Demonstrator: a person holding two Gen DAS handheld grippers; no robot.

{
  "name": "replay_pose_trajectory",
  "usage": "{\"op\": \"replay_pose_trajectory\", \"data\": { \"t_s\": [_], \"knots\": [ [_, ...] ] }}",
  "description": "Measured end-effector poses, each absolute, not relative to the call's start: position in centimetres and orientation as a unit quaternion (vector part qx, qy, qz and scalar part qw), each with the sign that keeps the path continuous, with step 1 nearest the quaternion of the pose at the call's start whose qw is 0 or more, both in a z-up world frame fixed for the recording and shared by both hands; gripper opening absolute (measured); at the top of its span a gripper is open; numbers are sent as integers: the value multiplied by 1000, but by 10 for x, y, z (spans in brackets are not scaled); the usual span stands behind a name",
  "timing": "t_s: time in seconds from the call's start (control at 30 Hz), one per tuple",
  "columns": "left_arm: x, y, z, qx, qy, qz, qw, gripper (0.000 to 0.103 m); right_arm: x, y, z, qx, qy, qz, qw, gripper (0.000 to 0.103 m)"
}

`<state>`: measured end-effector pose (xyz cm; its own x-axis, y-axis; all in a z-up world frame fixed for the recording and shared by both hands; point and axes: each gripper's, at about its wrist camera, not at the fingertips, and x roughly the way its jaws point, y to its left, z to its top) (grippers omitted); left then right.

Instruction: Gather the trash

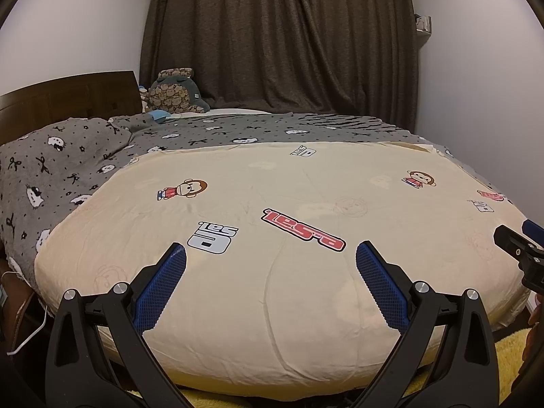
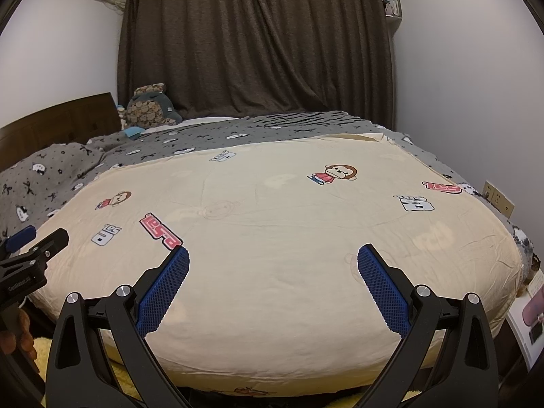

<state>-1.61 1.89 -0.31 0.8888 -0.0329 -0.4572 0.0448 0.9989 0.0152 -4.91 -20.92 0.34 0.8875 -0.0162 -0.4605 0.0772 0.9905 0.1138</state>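
My left gripper [image 1: 271, 250] is open, its blue-padded fingers spread wide over the foot of a bed with nothing between them. My right gripper [image 2: 273, 251] is open too and holds nothing. Each shows in the other's view: the right gripper [image 1: 520, 238] at the right edge, the left gripper [image 2: 37, 238] at the left edge. A cream quilt [image 1: 272, 224] printed with cartoon monkeys and red and grey logos covers the bed [image 2: 272, 210]. I can pick out no loose trash on it. A small light-blue item [image 1: 159, 115] lies near the plush toy; I cannot tell what it is.
A grey patterned blanket [image 1: 61, 170] and pillow lie at the head, by a dark wooden headboard [image 1: 68, 98]. A plush toy [image 1: 173, 93] sits before dark curtains [image 1: 278, 40]. A yellow rug [image 1: 510, 350] lies below the bed. White boxes [image 2: 530, 319] stand at the right.
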Motion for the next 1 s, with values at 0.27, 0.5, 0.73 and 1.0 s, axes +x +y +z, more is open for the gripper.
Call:
{"op": "replay_pose_trajectory", "data": {
  "t_s": [0.27,0.5,0.73,1.0],
  "knots": [
    [-16,17,0,6,230,-26,973,95,-49,-211,2,67,238,-23,969,99],
    [-17,14,-2,16,228,-13,974,95,-46,-212,-1,66,241,-21,968,99],
    [-18,13,-2,15,230,-11,973,95,-47,-213,-3,67,242,-21,968,99],
    [-15,16,-3,12,237,-10,971,95,-46,-217,-5,73,246,-24,966,99]
  ]
}}
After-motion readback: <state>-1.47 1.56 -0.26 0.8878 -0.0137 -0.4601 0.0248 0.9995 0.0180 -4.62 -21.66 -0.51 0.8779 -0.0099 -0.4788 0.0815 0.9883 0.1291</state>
